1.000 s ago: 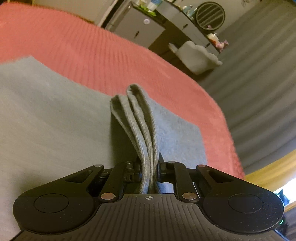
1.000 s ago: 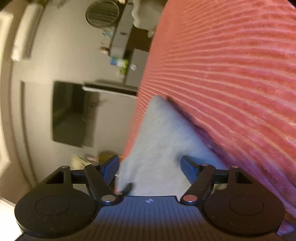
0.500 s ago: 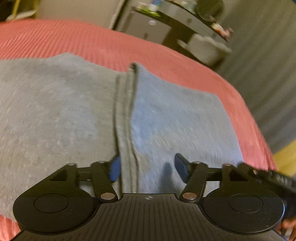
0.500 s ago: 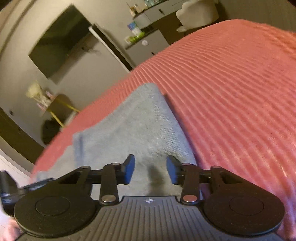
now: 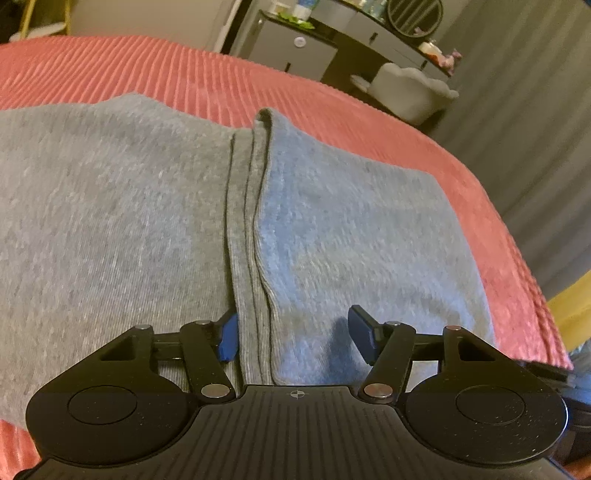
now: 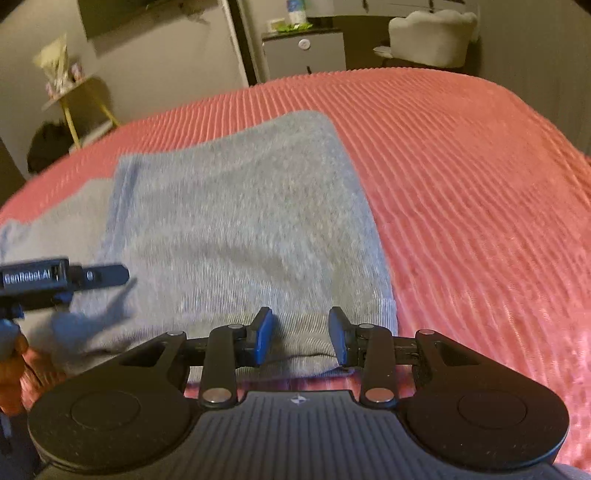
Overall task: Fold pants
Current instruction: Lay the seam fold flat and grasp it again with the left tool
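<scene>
The grey pants [image 5: 351,221] lie folded on the red ribbed bedspread [image 5: 147,74]. In the left wrist view a layered hem edge [image 5: 251,229] runs between the two halves. My left gripper [image 5: 293,334] is open just above the cloth, holding nothing. In the right wrist view the pants [image 6: 240,206] lie flat, with the ribbed waistband [image 6: 295,332] nearest. My right gripper [image 6: 301,338] is open over the waistband, empty. The left gripper also shows at the left edge of the right wrist view [image 6: 103,275].
The bedspread [image 6: 461,184] stretches to the right of the pants. Beyond the bed stand a grey cabinet [image 6: 303,48], a pale chair [image 6: 432,33] and a yellow stand [image 6: 77,110]. A grey curtain [image 5: 535,129] hangs at the right in the left wrist view.
My left gripper has let go of the bunched hem and opened; the hem now lies flat on the pants. My right gripper swung level and came over the waistband, its jaws narrower than before.
</scene>
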The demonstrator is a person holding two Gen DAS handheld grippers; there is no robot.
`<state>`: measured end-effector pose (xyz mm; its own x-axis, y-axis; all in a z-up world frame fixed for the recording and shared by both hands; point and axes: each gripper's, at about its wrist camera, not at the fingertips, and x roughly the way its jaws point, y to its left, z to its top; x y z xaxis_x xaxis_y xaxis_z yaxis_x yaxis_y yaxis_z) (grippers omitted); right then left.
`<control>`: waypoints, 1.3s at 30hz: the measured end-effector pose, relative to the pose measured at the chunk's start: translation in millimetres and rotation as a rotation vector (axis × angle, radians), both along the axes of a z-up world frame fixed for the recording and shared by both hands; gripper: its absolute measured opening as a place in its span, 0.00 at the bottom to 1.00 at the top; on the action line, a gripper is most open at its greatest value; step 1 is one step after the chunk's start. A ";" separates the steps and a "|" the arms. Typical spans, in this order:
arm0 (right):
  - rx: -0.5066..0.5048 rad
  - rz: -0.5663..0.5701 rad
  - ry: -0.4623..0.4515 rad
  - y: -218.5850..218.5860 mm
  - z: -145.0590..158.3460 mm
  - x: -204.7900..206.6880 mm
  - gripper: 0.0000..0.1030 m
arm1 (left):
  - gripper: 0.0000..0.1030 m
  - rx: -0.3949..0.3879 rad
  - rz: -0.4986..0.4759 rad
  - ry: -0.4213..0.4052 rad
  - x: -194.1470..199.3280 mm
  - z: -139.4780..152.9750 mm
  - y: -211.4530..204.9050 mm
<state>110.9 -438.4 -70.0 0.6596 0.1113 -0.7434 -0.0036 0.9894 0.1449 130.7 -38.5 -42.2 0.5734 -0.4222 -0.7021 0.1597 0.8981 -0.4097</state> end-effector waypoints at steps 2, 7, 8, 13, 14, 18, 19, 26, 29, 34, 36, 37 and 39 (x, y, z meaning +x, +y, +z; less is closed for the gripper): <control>-0.019 0.007 -0.005 1.3 -1.3 -1.3 0.33 | 0.65 0.016 -0.014 -0.013 0.4 0.4 -5.9; 0.041 -0.014 -0.029 -5.9 0.9 3.1 0.34 | 0.68 0.014 -0.026 -0.022 1.0 -1.2 -5.9; 0.046 -0.016 -0.037 -6.2 2.4 4.7 0.34 | 0.68 0.012 -0.028 -0.023 1.3 -1.9 -5.6; -0.039 0.006 -0.103 4.5 10.4 23.1 0.34 | 0.75 -0.005 -0.036 -0.024 1.8 -4.8 -3.8; -0.044 0.003 -0.119 5.5 11.8 26.4 0.34 | 0.75 -0.017 -0.035 -0.022 2.2 -5.9 -2.2; -0.002 0.011 -0.127 1.1 0.4 35.5 0.41 | 0.75 -0.138 0.016 -0.008 10.1 -9.1 16.0; 0.023 0.007 -0.141 -2.4 -3.0 33.4 0.42 | 0.76 -0.177 0.037 -0.003 12.6 -10.8 22.0; 0.175 -0.176 -0.255 -40.7 3.9 19.4 0.62 | 0.78 -0.259 0.084 -0.030 34.3 -22.5 21.2; 0.235 -0.182 -0.208 -46.5 -4.1 25.8 0.62 | 0.48 -0.292 0.059 -0.010 42.0 -27.0 13.9; 0.220 -0.162 -0.237 -40.3 -3.0 24.9 0.64 | 0.15 -0.393 0.129 0.053 48.0 -39.6 28.8; 0.221 -0.161 -0.253 -39.5 -3.2 21.6 0.64 | 0.14 -0.410 0.131 0.031 47.1 -33.7 33.9; 0.221 -0.151 -0.266 -38.7 -2.1 20.9 0.64 | 0.14 -0.425 0.125 0.017 46.4 -29.0 37.3; 0.206 -0.111 -0.303 -32.8 3.2 17.0 0.65 | 0.14 -0.433 0.118 -0.017 42.8 -19.9 43.2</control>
<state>127.8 -471.2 -66.8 0.8626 0.1540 -0.4819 0.0283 0.9363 0.3500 173.5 4.7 -62.1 0.6453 -0.6057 -0.4655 0.0760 0.6572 -0.7499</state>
